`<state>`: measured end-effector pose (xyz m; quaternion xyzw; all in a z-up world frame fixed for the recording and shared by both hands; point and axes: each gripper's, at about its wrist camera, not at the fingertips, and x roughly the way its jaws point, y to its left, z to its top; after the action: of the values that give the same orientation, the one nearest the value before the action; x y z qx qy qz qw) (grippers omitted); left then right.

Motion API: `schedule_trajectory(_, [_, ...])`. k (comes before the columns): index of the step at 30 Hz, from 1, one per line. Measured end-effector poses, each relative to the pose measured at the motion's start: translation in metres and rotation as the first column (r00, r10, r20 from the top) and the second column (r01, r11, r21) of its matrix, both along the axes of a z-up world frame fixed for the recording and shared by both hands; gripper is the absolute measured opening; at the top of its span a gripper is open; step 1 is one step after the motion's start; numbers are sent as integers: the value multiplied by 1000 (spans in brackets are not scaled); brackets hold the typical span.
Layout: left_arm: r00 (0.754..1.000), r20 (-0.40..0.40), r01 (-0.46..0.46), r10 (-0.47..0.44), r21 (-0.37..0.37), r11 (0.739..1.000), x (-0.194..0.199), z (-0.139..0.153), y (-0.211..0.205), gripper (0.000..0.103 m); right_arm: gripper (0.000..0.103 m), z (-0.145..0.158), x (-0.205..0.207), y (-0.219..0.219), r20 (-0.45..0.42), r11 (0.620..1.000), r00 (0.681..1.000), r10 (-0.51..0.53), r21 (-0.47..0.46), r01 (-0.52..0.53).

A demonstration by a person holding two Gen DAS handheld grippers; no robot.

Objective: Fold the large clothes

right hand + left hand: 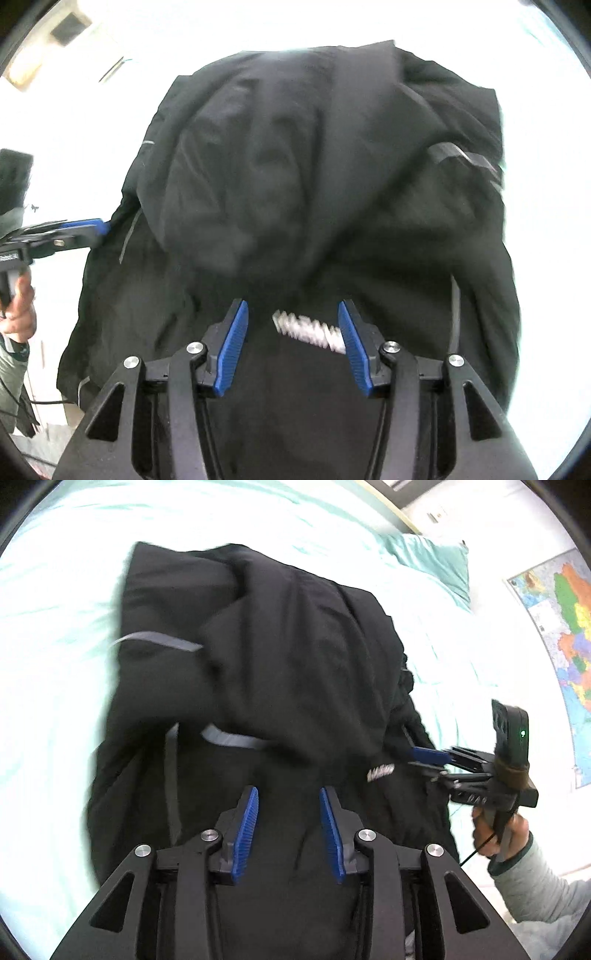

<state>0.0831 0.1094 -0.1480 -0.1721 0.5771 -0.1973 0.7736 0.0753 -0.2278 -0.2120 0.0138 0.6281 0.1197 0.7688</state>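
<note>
Mint bedsheet (55, 602), jacket (258, 646) logo (308, 330) illegible

Black jacket (258, 657) — grey stripes, white logo, mint-green bedsheet (55, 609), blue-padded black tool (288, 827), multicoloured wall map (565, 627)

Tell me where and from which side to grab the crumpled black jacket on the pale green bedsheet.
Probably grip the black jacket at its near hem, one gripper toward each bottom corner, coming down from above. Its upper half is already heaped over the middle, while the lower panel by the white logo lies flatter on the pale green bedsheet, offering a pinchable edge.
</note>
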Motion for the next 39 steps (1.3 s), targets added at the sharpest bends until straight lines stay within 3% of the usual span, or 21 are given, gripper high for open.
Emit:
schedule_trajectory(5, [990, -33, -137, 138, 40, 990, -50, 9, 36, 41, 54, 5, -46, -40, -29, 992, 992, -125, -1, 125])
schedule_trajectory(9, [966, -85, -243, 245, 33, 969, -84, 2, 68, 41, 54, 13, -88, -65, -33, 982, 981, -191, 3, 191])
schedule_trajectory(13, [931, -157, -334, 330, 5, 943, -108, -15, 84, 41, 54, 28, -111, -91, -28, 972, 972, -233, -17, 233])
schedule_trajectory(16, [905, -202, -377, 374, 27, 926, -126, -23, 91, 42, 54, 31, -129, -103, -46, 963, 962, -268, -42, 267])
schedule_trajectory(20, [868, -258, -426, 425, 53, 903, -153, -34, 105, 60, 54, 30, -154, -114, -57, 956, 957, -285, -85, 279])
schedule_trajectory(24, [829, -330, -461, 451, 54, 886, -182, -52, 110, 61, 54, 20, -176, -133, -104, 941, 937, -333, -99, 323])
schedule_trajectory(29, [826, -416, -426, 380, -18, 905, -208, -72, 99, 61, 54, 9, -197, -156, -143, 911, 900, -412, -86, 404])
schedule_trajectory(34, [872, -374, -365, 314, -72, 928, -216, -72, 72, 61, 54, 7, -209, -170, -146, 894, 882, -448, -66, 443])
schedule_trajectory(39, [864, -374, -403, 337, -113, 908, -215, -80, 66, 61, 54, -1, -222, -179, -183, 877, 860, -476, -37, 478])
